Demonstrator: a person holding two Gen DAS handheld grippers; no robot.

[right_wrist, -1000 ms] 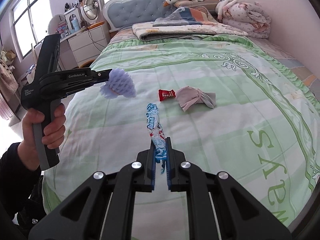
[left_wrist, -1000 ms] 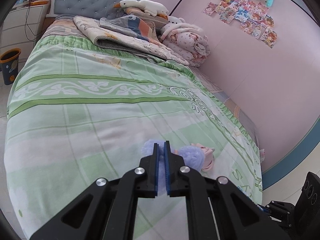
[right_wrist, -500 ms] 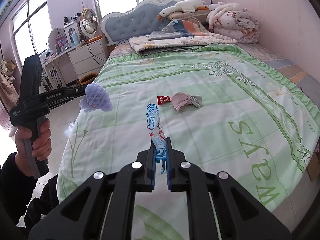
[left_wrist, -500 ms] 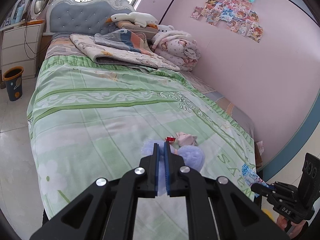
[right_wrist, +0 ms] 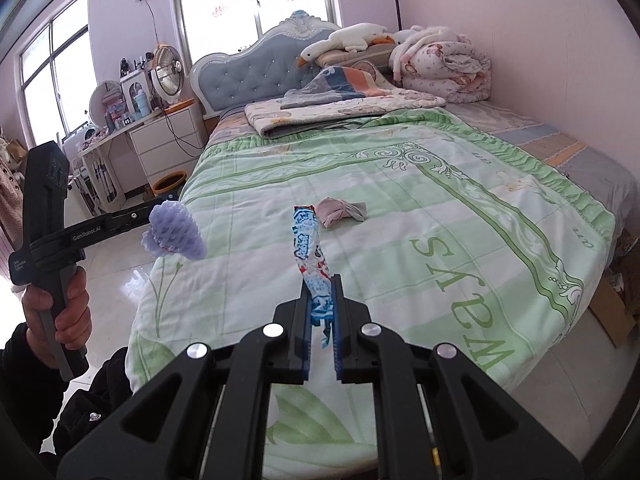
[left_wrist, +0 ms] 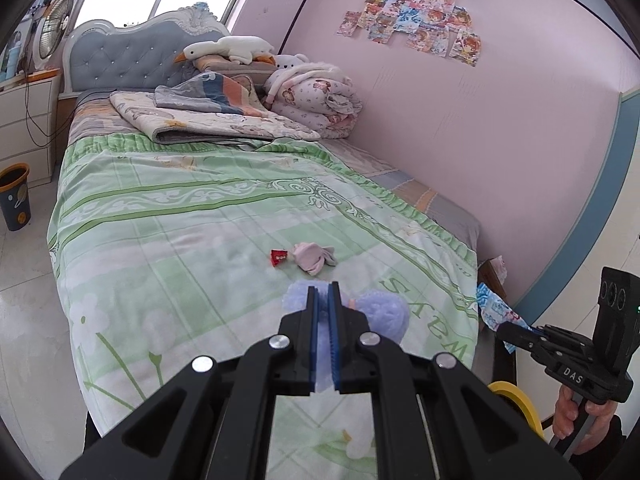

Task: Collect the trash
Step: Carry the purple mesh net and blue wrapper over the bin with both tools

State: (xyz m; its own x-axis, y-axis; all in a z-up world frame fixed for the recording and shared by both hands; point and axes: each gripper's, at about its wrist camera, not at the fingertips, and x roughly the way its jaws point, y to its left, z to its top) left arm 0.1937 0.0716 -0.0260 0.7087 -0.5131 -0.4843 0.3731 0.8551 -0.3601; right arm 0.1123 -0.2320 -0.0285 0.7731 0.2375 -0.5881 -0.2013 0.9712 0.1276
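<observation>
My left gripper point(left_wrist: 323, 294) is shut on a lilac foam fruit net point(left_wrist: 384, 314), which sticks out past its pads. From the right wrist view the same net point(right_wrist: 176, 232) hangs over the floor beside the bed's near corner. A blue and white snack wrapper point(right_wrist: 310, 248) stands up from my right gripper point(right_wrist: 322, 284), which is shut on it; the wrapper point(left_wrist: 496, 310) also shows at the right of the left wrist view. On the green bedspread point(left_wrist: 180, 240) lie a small red wrapper point(left_wrist: 279, 257) and a crumpled pink-grey cloth point(left_wrist: 314, 258).
A dark bin with an orange rim point(left_wrist: 15, 196) stands on the floor left of the bed, near white drawers point(right_wrist: 168, 144). Folded quilts and a plush goose point(left_wrist: 228, 49) fill the bed's head end. A cardboard box point(right_wrist: 612, 312) sits at the bed's right foot. A pink wall runs along the right.
Both grippers have drawn back and up from the bed with their loads held. The bed looks smaller and more floor shows; the red wrapper and cloth stay put.
</observation>
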